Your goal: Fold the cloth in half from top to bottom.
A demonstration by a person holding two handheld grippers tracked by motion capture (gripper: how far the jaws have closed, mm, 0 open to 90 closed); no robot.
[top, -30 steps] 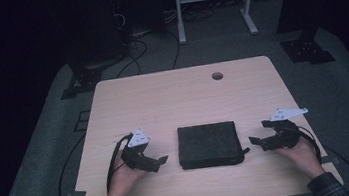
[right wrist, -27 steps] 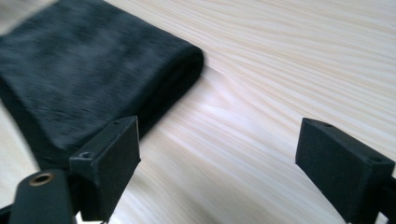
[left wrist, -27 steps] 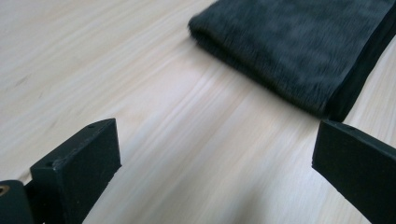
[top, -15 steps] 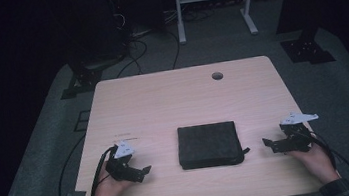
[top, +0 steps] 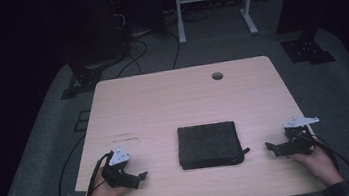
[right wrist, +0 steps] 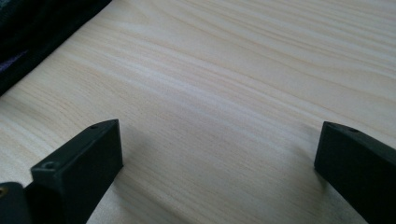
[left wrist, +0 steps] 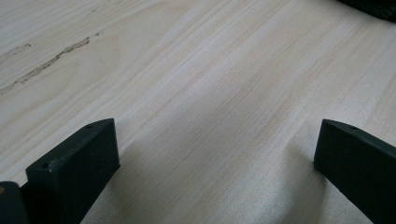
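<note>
A flat black square case lies on the light wooden table, near its front edge, with a small tab sticking out at its front right corner. My left gripper rests low on the table to the case's left, open, with bare wood between its jaws. A corner of the case shows at the top right of the left gripper view. My right gripper sits to the case's right, open over bare wood. The case's edge fills the upper left of the right gripper view.
A round cable hole sits near the table's far edge. A faint scratch mark runs across the wood left of the case. Beyond the table are a white metal stand, cables on the grey floor and dark stand bases.
Both hands have drawn back from the case toward the table's front edge and outward. The grippers now sit lower on the table. The case has not moved.
</note>
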